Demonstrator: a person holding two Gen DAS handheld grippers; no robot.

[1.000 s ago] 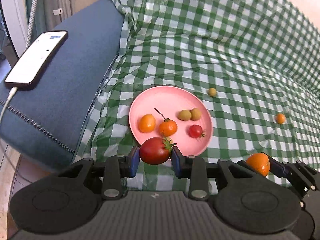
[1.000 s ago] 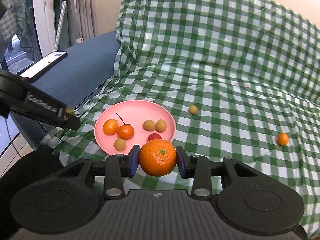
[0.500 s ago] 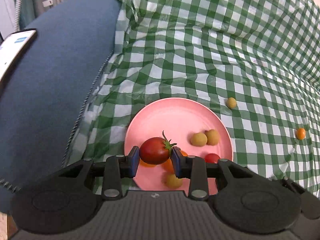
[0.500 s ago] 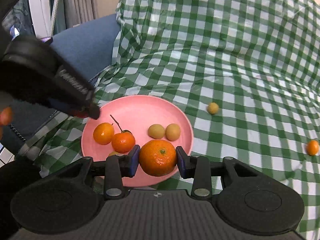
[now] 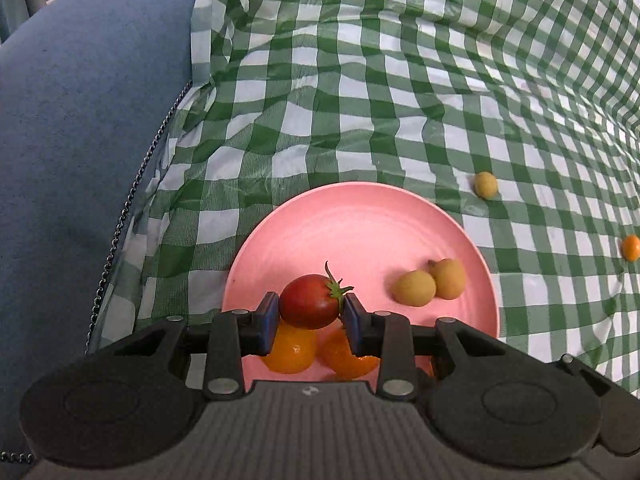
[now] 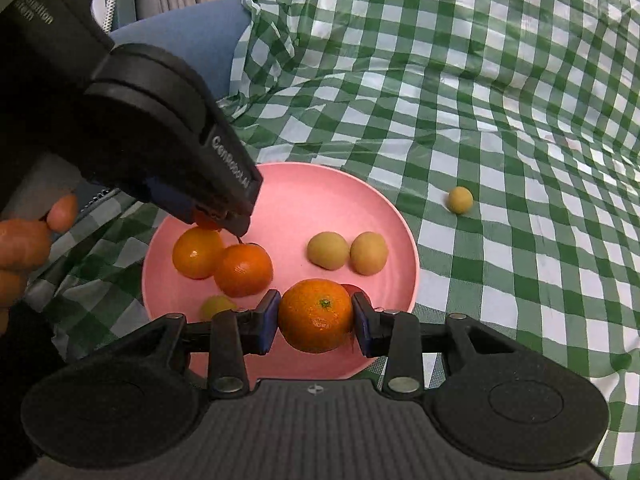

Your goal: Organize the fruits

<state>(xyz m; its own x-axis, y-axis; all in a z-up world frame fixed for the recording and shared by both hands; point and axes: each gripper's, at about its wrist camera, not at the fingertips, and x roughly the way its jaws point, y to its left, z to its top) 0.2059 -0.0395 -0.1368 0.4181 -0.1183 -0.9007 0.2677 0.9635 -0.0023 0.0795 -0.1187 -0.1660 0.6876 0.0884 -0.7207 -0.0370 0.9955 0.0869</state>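
My left gripper [image 5: 310, 314] is shut on a red tomato [image 5: 310, 306] with a green stem and holds it just above the near left part of the pink plate [image 5: 352, 224]. My right gripper [image 6: 316, 322] is shut on a mandarin [image 6: 316, 314] over the plate's [image 6: 304, 184] near edge. On the plate lie two orange fruits [image 6: 224, 260], two yellow-green fruits [image 6: 346, 250], a small yellow one [image 6: 216, 306] and a partly hidden red one. The left gripper body [image 6: 160, 128] hangs over the plate's left side in the right wrist view.
A green-checked cloth [image 5: 400, 100] covers the surface. A loose yellow-green fruit [image 5: 486, 185] lies just beyond the plate at right, and a small orange fruit [image 5: 631, 247] lies farther right. A blue cushion [image 5: 80, 140] borders the cloth on the left.
Both grippers have moved forward over the plate with their fruits held. The left gripper has come in over the plate's left side and lower.
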